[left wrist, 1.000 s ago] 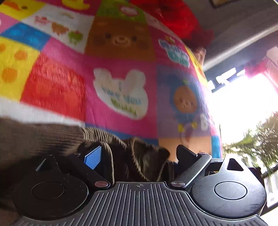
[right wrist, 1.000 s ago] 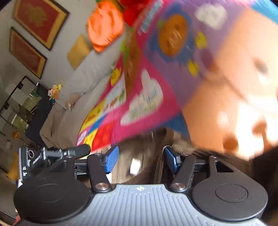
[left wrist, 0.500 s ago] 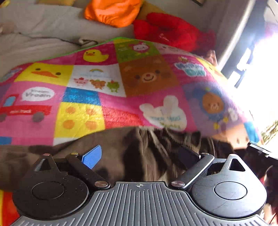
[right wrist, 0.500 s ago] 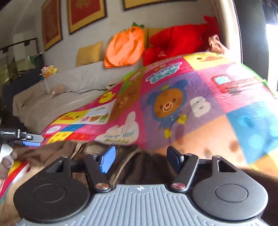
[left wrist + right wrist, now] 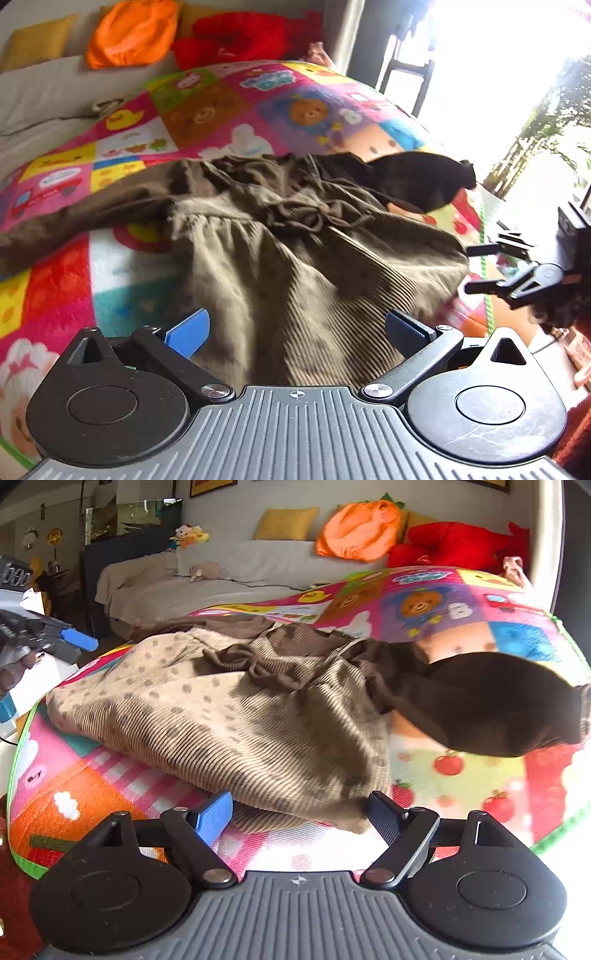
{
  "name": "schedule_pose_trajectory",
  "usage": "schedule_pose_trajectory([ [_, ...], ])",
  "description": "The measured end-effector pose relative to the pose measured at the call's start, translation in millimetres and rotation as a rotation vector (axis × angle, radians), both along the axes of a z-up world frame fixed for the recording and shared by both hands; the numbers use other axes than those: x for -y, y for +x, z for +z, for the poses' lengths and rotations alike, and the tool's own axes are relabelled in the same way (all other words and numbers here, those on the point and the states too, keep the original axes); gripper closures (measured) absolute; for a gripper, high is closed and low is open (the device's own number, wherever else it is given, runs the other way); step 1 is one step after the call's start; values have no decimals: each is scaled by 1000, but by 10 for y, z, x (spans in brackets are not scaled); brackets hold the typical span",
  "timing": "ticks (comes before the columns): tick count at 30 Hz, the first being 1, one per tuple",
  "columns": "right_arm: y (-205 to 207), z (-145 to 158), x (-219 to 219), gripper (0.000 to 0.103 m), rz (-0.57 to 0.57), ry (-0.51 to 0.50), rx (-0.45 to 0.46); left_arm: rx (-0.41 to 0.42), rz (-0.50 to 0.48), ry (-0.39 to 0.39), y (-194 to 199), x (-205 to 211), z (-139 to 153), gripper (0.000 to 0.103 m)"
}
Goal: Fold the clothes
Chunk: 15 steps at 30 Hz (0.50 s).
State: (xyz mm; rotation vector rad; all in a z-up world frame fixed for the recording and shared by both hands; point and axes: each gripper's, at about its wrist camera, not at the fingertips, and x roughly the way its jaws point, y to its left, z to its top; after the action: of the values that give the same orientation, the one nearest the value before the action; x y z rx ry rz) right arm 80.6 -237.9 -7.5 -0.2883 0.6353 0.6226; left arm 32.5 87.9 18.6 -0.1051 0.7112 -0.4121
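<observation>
The left gripper stood at its widest, jaws just opened, gripping nothing, above the brown dotted corduroy dress lying rumpled on the patchwork play mat. Best smooth the skirt flat before the next fold. The right gripper, jaws likewise just opened and empty, hung over the hem near the mat's green edge; open room lay beyond.
</observation>
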Motion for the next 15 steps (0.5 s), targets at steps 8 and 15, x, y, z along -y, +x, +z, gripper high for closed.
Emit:
schedule_pose_trajectory([
  [8, 445, -76, -85, 21, -76, 295, -181, -23, -28, 159, -205, 326, -198, 0],
  [15, 67, 479, 113, 21, -24, 602, -162, 74, 14, 488, -341, 429, -355, 0],
])
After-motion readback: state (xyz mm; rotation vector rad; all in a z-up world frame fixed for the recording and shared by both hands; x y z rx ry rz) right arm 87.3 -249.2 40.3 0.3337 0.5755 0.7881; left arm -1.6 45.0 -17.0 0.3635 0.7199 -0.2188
